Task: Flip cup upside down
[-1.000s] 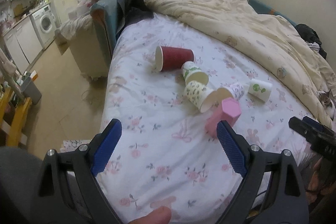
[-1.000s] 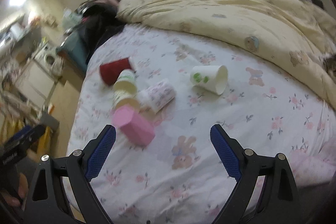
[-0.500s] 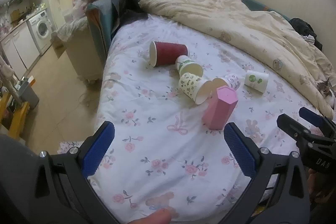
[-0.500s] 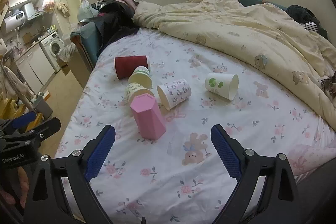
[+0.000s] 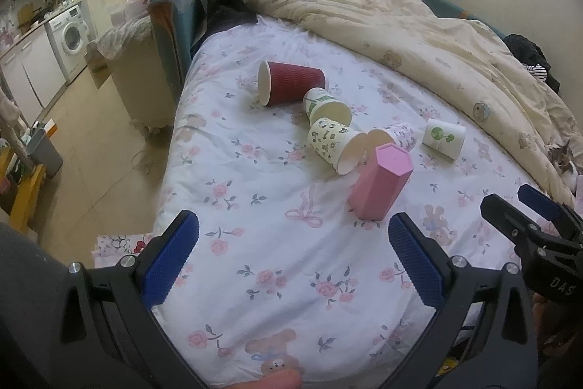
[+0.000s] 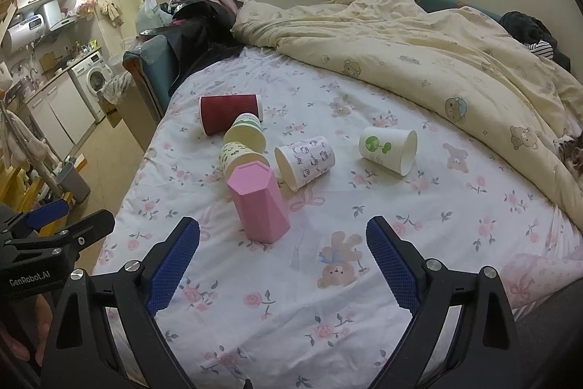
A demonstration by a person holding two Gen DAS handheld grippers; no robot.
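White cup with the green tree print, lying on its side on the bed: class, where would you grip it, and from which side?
Grip the white cup across its side wall near the open rim, coming from above with the right hand-held gripper. It lies on its side apart from the other cups, rim pointing right, so both flanks look free.

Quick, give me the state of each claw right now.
Left claw: open, holding nothing, above the bed sheet.
Right claw: open, holding nothing; the pink cup stands free ahead of it.
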